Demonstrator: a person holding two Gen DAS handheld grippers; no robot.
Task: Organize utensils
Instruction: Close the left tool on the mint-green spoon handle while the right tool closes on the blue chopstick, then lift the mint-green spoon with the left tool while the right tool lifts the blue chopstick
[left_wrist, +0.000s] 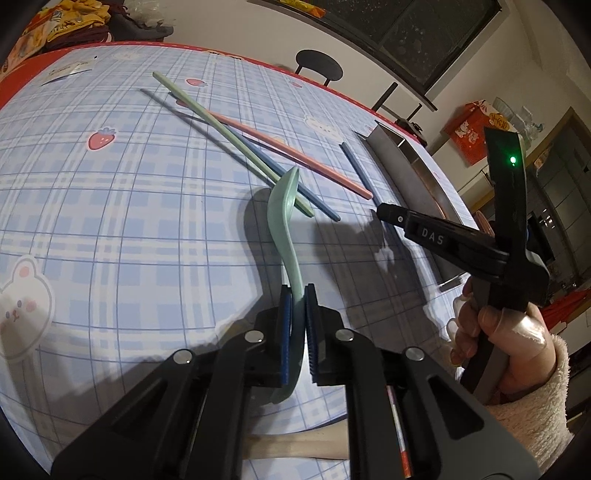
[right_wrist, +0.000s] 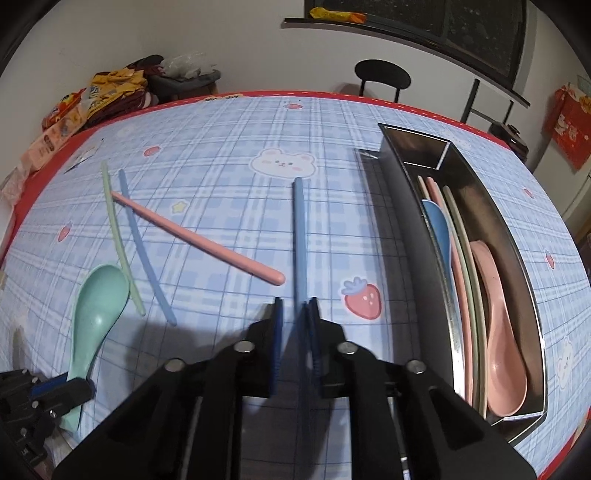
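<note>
Your left gripper (left_wrist: 297, 295) clamped on green spoon (left_wrist: 284, 206); right gripper (right_wrist: 295, 310) pinching blue chopstick (right_wrist: 299, 229), frame centre.

"DAS" on right gripper (left_wrist: 384, 212)

Plaid-clothed table (right_wrist: 229, 147): loose chopsticks (right_wrist: 195, 236), metal tray (right_wrist: 439, 295).

Even, fairly bright indoor light from above is seen in both fisheye views. Dark, soft-edged shadows are cast on the tablecloth (left_wrist: 110, 206) beneath the gripper bodies. Strong barrel distortion bends the table edge, and the corners are vignetted black. Slight motion blur is shown on the blue chopstick (right_wrist: 300, 240) near the lens.
</note>
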